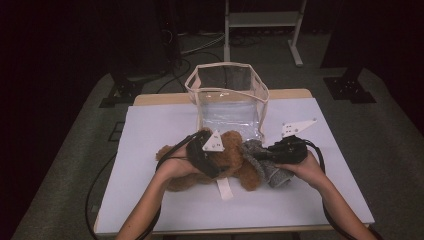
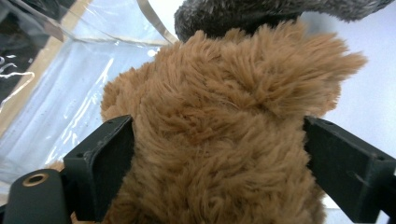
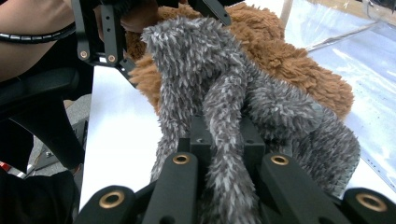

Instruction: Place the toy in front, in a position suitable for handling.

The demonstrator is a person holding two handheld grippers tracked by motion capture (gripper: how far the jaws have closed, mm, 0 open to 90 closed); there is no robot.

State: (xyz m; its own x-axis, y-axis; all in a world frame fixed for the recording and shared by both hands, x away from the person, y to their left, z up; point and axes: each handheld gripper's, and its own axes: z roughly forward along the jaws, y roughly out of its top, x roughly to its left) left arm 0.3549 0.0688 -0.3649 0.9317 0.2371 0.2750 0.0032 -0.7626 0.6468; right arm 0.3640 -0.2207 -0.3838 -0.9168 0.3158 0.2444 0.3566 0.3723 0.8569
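Note:
A brown plush toy [image 1: 248, 175] lies on the white table cover [image 1: 150, 130], with a grey plush piece [image 1: 267, 170] against its right side. My left gripper [image 1: 210, 160] reaches over the toy from the left. In the left gripper view its jaws stand wide on either side of the brown fur [image 2: 219, 84], which fills the gap between them, and the left gripper [image 2: 217, 135] is open. My right gripper [image 1: 262, 155] comes in from the right. It is shut on a strand of the grey plush [image 3: 201, 60], right gripper [image 3: 223, 140].
A clear plastic bag with cream trim [image 1: 225, 65] stands open just behind the toys, its clear wall [image 2: 60, 93] close by in the left gripper view. A cream strap [image 1: 225, 189] lies in front of the brown toy. A metal frame [image 1: 262, 20] stands on the floor beyond the table.

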